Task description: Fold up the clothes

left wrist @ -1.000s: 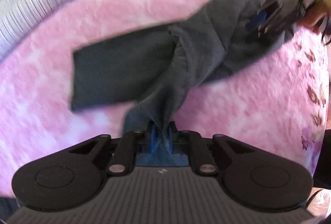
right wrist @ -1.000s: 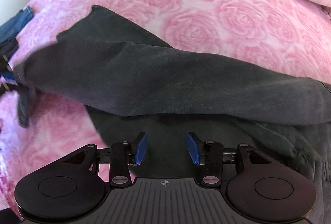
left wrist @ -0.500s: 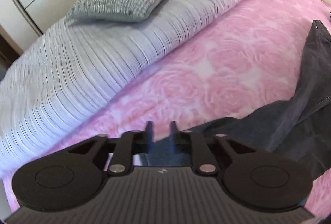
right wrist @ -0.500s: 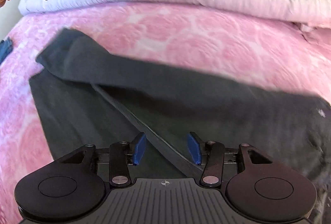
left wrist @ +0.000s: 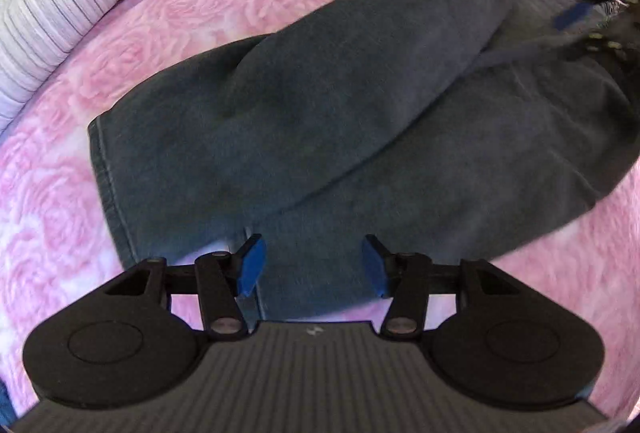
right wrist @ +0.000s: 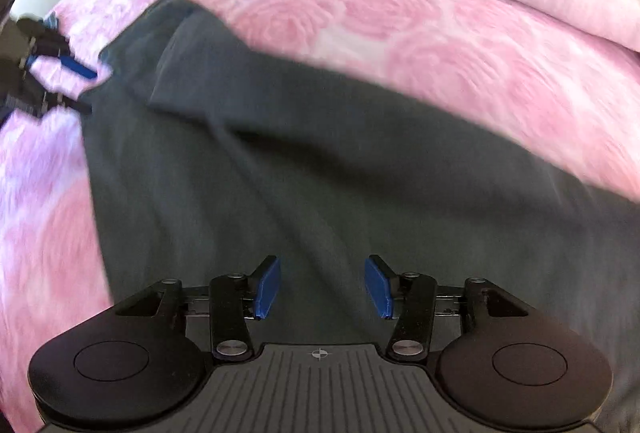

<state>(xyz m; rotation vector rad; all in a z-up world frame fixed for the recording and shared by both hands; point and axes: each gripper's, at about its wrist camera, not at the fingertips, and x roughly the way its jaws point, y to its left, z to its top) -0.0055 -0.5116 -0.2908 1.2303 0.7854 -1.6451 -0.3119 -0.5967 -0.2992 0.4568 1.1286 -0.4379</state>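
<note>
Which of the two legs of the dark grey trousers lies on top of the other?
The dark grey trouser leg nearer the striped white duvet: this upper leg crosses diagonally over the lower leg, hiding part of it.

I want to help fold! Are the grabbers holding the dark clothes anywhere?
No. The left gripper, jaws just opened, and right gripper are open over the dark garment; nothing is held.

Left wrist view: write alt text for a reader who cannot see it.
A dark grey garment lies folded over itself on a pink rose-patterned blanket. The left gripper hangs open above its near end, nothing between its blue pads. The right gripper is blurred at the far end.
</note>
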